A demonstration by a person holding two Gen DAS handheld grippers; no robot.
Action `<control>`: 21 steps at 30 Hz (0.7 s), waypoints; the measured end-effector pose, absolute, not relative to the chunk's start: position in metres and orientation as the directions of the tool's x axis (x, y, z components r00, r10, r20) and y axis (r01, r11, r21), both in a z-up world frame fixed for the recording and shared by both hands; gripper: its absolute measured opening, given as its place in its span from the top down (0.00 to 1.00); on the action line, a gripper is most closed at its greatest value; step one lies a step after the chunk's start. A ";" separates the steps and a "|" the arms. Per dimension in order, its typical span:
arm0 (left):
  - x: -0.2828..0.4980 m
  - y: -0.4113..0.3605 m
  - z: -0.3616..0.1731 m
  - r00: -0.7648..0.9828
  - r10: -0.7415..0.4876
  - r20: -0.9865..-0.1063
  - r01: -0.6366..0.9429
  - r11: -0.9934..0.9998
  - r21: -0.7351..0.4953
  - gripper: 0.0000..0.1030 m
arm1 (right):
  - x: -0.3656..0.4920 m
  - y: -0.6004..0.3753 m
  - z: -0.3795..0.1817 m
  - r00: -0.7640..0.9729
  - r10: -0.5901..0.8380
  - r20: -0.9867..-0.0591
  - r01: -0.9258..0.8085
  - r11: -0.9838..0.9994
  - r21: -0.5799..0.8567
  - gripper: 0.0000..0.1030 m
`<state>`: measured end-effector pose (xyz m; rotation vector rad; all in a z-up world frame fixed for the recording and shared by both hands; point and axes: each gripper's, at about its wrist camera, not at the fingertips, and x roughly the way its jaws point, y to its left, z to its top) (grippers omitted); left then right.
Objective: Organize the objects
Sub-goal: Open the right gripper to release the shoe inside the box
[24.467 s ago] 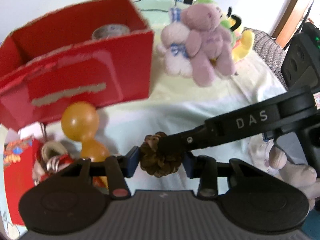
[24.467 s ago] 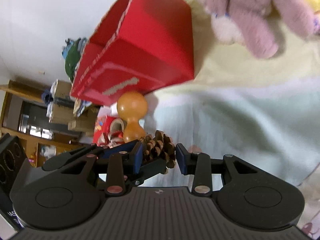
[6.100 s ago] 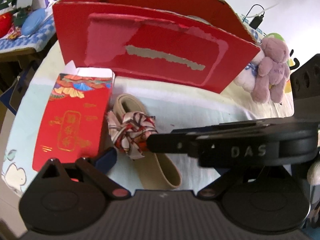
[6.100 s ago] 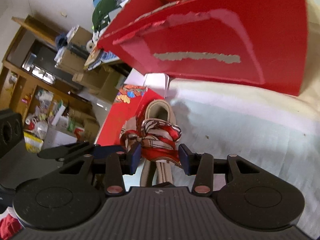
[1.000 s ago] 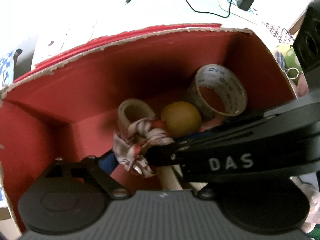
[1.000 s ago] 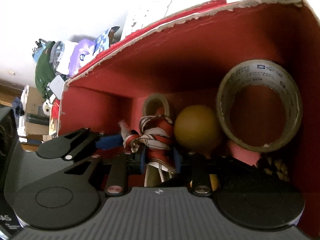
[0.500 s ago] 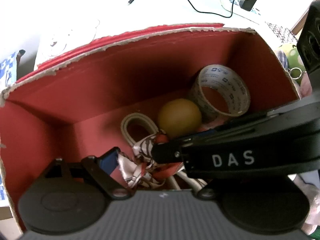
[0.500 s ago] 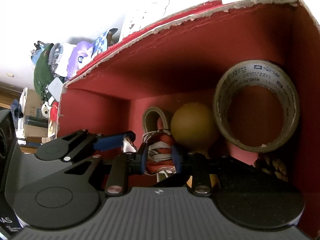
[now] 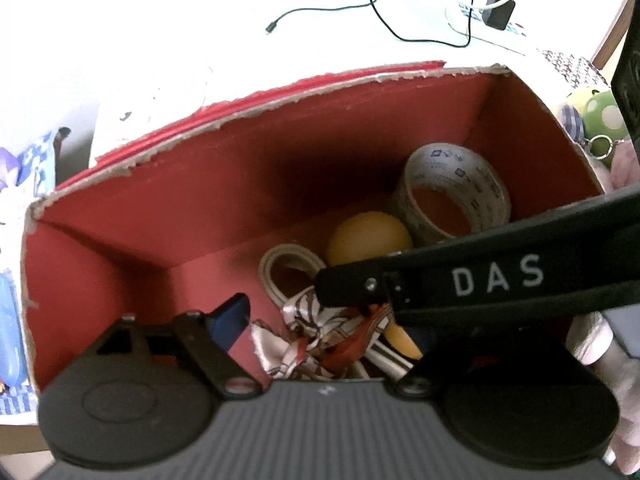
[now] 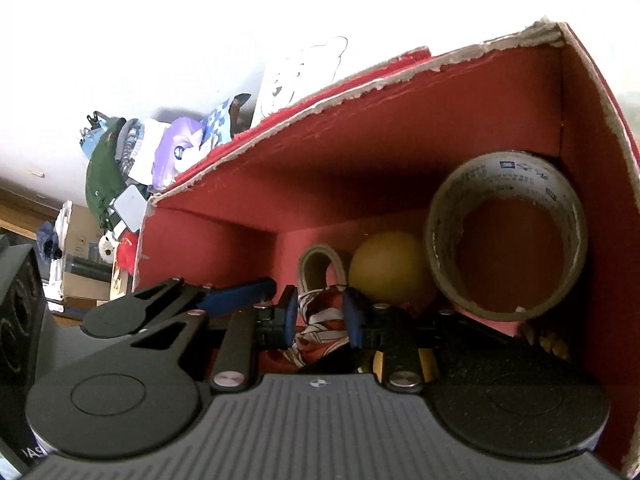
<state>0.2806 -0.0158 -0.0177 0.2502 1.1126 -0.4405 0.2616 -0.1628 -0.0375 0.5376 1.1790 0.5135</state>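
Observation:
Both grippers reach into the open red cardboard box [image 9: 168, 184] [image 10: 360, 176]. My right gripper [image 10: 320, 314] is shut on the red-and-white patterned scarf of a beige belt [image 10: 320, 320], low near the box floor. In the left wrist view the scarf [image 9: 316, 336] and the belt loop [image 9: 280, 264] lie under the right gripper's black arm [image 9: 480, 280]. My left gripper [image 9: 328, 332] is open, its blue left pad [image 9: 230, 320] beside the scarf; its right finger is hidden by that arm. A yellow gourd [image 9: 368, 240] [image 10: 386, 270] and a tape roll [image 9: 452, 196] [image 10: 508, 236] lie in the box.
A pine cone [image 10: 546, 340] sits in the box's right corner under the tape roll. Cables and a charger [image 9: 496, 12] lie on the white surface behind the box. Plush toys [image 9: 600, 116] are at the right. Cluttered shelves [image 10: 100, 220] are at the left.
The right gripper has lowered the belt and scarf deeper into the box, beside the gourd. The left gripper's jaws have spread wider, away from the scarf.

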 end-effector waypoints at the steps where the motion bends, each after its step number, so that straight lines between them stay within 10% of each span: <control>1: 0.280 -0.016 -0.018 0.377 -0.212 -0.902 0.459 0.888 -0.017 0.22 | 0.262 -0.163 -0.038 0.300 0.631 -0.716 -0.091 0.766 0.637 0.72; 21: 0.274 -0.017 -0.015 0.453 -0.155 -0.878 0.413 0.909 0.053 0.22 | 0.259 -0.162 -0.033 0.342 0.607 -0.717 -0.112 0.784 0.610 0.73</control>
